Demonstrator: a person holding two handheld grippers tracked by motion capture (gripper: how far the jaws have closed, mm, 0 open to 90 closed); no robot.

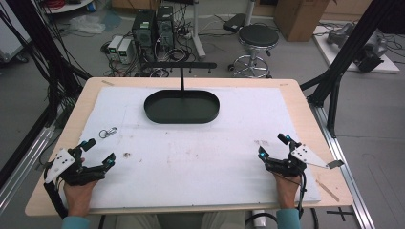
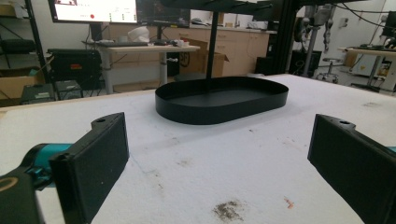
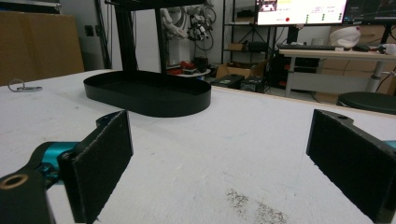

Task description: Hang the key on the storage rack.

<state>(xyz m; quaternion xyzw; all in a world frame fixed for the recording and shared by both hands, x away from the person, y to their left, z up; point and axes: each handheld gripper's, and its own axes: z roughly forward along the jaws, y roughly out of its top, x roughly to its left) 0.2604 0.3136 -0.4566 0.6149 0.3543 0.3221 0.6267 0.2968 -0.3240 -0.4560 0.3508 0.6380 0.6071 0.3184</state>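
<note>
- Plainly at rest: left gripper (image 1: 99, 150) and right gripper (image 1: 272, 146) low on the near corners of the counter (image 1: 305, 114), jaws of both spread wide, nothing between them.
- Nearest loose thing: a small metal clip (image 1: 108, 132) with a ring at one end, flat on the white mat (image 1: 200, 157), just ahead of the left gripper and slightly toward the middle.
- Long axis of the clip slanted, running from near-left to far-right in the high view; ring end nearer the left gripper.
- Well apart from the right gripper; seen from the right gripper view far off at the left edge as a thin silver loop (image 3: 22, 86).
- Likely a job for the left hand, by nearness: a short reach forward, jaws probably turned across the clip's narrow width rather than along it.
- Thin, shiny and low on the mat, so probably hard to pinch without scraping the surface.
- Farther on, a black oval tray (image 1: 181, 108) with a low upright wall, long axis running left to right, about centred on the far half of the mat; looks empty; a possible drop-off spot, though only a guess.
- Behind the tray, a thin black post (image 1: 181, 78) carrying a crossbar.
- Mat texture: rough, foamy white, marked with faint brown stains and a dark smudge (image 1: 127, 154) near the left gripper.
- Jaw pads flat, black and finely textured, on teal fittings.
</note>
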